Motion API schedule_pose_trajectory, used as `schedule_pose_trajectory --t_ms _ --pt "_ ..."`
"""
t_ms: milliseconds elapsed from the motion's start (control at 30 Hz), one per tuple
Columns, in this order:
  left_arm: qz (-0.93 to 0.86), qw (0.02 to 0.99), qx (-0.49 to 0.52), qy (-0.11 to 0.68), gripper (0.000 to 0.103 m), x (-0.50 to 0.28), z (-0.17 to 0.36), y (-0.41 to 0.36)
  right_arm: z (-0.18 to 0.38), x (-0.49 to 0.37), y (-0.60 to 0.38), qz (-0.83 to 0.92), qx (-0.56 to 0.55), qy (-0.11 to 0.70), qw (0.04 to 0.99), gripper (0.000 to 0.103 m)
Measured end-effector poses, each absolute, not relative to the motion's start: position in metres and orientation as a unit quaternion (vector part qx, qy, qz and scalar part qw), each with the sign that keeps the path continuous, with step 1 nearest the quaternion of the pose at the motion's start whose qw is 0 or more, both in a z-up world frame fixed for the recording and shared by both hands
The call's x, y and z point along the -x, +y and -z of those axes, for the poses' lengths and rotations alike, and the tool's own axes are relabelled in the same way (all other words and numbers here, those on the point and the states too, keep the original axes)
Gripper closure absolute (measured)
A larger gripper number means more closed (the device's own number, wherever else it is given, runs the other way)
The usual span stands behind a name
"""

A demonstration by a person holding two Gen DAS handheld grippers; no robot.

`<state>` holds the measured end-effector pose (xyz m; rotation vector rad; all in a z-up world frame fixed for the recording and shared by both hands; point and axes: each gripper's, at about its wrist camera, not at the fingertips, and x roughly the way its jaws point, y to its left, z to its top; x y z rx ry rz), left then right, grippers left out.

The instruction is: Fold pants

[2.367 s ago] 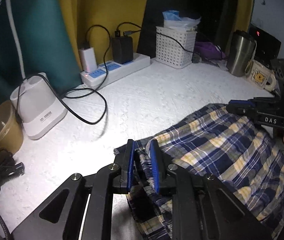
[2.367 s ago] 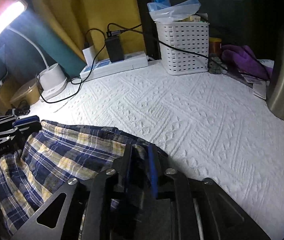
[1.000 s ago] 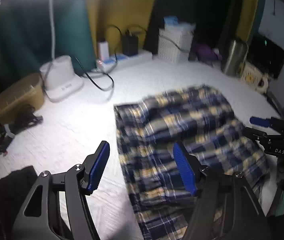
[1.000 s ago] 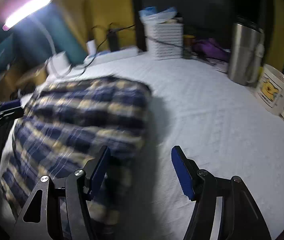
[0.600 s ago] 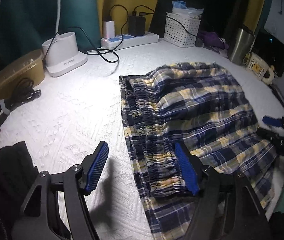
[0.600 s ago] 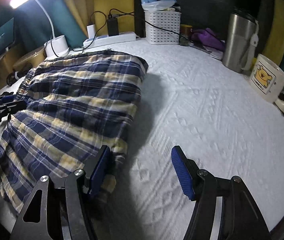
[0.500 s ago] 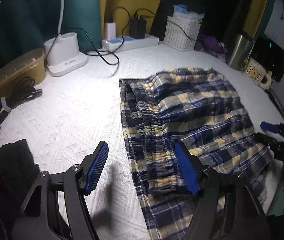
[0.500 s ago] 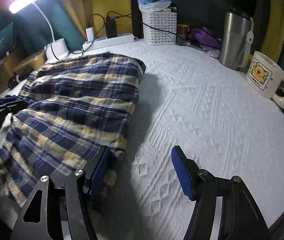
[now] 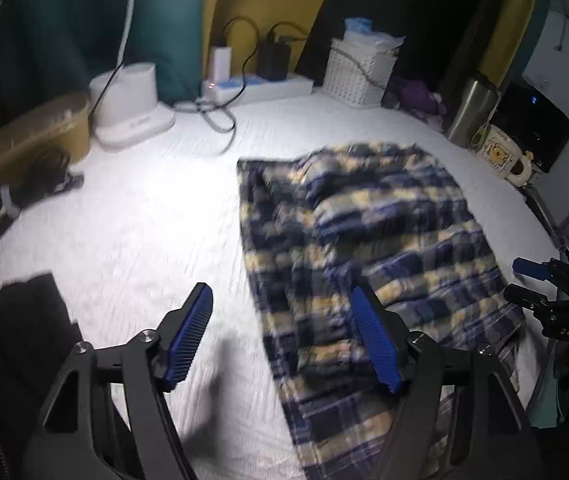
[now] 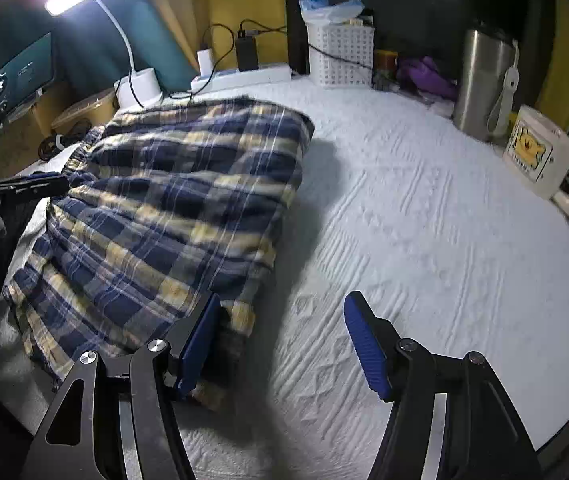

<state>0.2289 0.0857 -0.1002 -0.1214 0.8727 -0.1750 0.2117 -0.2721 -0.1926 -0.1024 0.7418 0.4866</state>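
- The left tongs [image 9: 280,340] are standing apart with nothing clamped; their jaws have just been opening a little more. One blue pad is hanging over the plaid pants [image 9: 364,248], the other over the bare white tabletop [image 9: 136,232].
- The right tongs [image 10: 282,344] are also standing apart and empty, with one pad just beside the near corner of the pants.
- The pants are lying folded on the tabletop, waistband toward the left side. I judge both tongs are staying at opposite edges to take the next fold.
- The left wrist view is blurring, so the layers of the fold are hard to make out, and the near edge of the pants is hiding behind the tongs.
- Farther back, the steel tumbler [image 10: 482,80], mug [image 10: 536,156], white basket [image 10: 340,54] and power strip [image 10: 244,76] are standing well apart from the cloth.
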Motion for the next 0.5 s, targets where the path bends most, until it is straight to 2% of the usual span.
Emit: schedule_pose_trajectory --t_ms 167,500 --pt "0.103 0.898 0.077 0.421 0.024 -0.248 0.096 0.082 0.181 -0.229 -0.273 -0.231 0.039 0.343 0.91 0.037" --pt "0.104 0.887 0.08 0.444 0.022 -0.286 0.11 0.081 0.17 -0.267 -0.267 -0.228 0.029 0.335 0.914 0.034"
